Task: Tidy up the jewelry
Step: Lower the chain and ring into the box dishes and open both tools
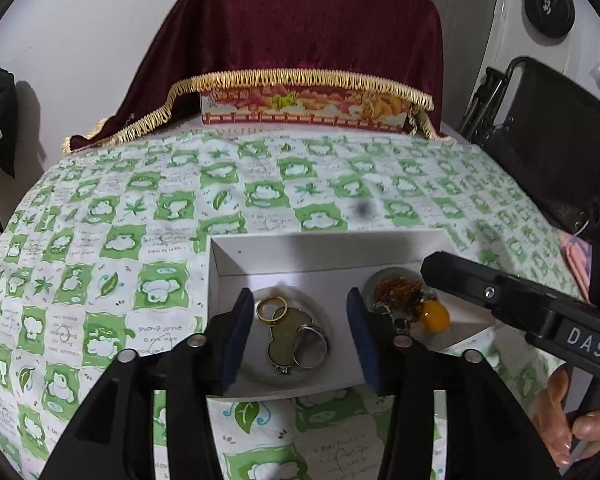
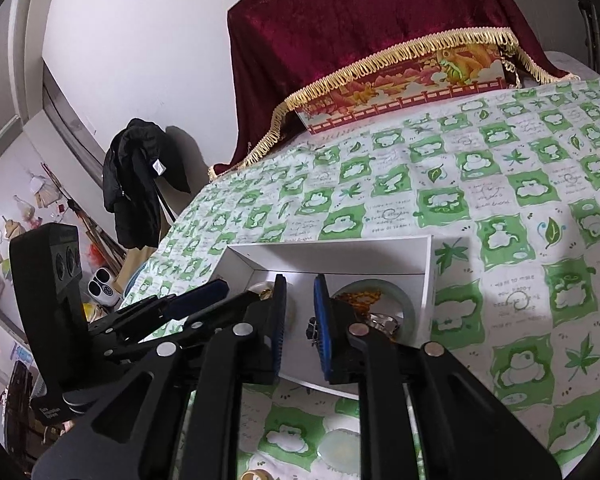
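1. Jewelry in the left wrist view: rings [image 1: 294, 330] piled on a small dish [image 1: 260, 372] in the left half of the white box [image 1: 320, 246], on the green-checked surface [image 1: 120, 240]. Left hand-held gripper [image 1: 300, 334] poised with jaws well apart, straddling the pile, nothing pinched. Risk: closing here could catch several overlapping rings at once, or tip the dish.
2. Same view: amber tangle [image 1: 400, 294] and yellow bead [image 1: 436, 316] on a second dish. Could snag and drag out together.
3. Right wrist view: right hand-held gripper [image 2: 300, 320] narrowed to a slim gap over the box [image 2: 428, 280], seemingly empty. Too narrow to admit a piece; might clip the wall or crowd the left hand-held gripper [image 2: 204, 294].
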